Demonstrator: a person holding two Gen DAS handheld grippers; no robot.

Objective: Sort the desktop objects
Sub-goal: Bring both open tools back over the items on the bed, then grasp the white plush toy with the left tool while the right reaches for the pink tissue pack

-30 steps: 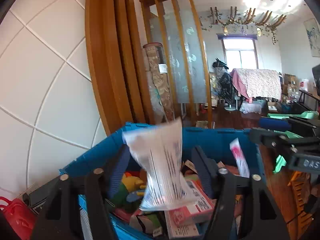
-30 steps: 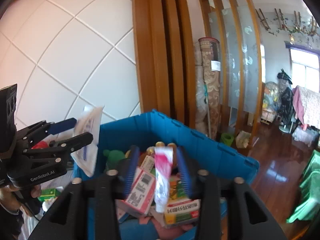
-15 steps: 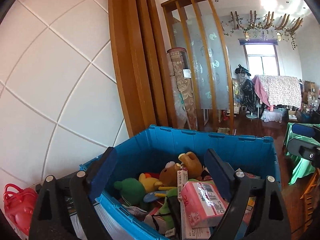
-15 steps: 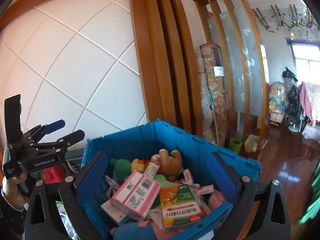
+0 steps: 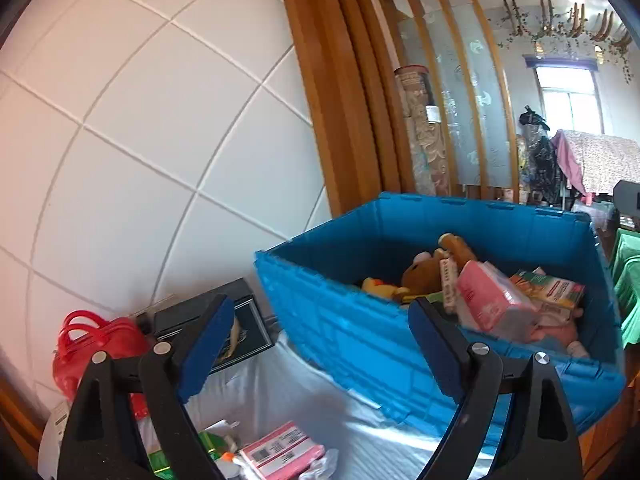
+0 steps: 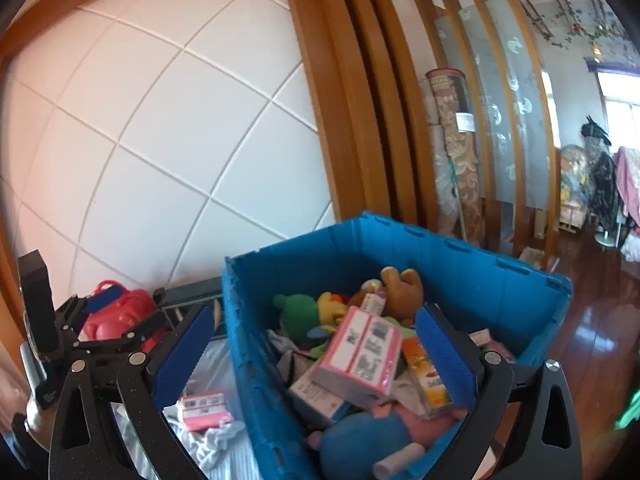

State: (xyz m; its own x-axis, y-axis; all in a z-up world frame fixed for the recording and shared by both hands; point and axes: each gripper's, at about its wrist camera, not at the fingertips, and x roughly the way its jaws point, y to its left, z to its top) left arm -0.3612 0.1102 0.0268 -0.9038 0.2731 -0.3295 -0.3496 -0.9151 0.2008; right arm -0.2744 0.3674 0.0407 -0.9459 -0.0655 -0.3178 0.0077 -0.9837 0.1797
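Both tools [image 5: 320,344] [image 6: 316,348] emptied, jaws apart

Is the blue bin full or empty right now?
Nearly full: the blue bin holds plush toys and a pink box piled toward its rim.

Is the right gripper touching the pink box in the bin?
Apart. The right wrist view shows the right gripper open, with the pink box lying in the blue bin between its pads, clear space either side.

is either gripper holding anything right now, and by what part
Nothing is held: the left gripper and right gripper both stand open and empty by the blue bin.
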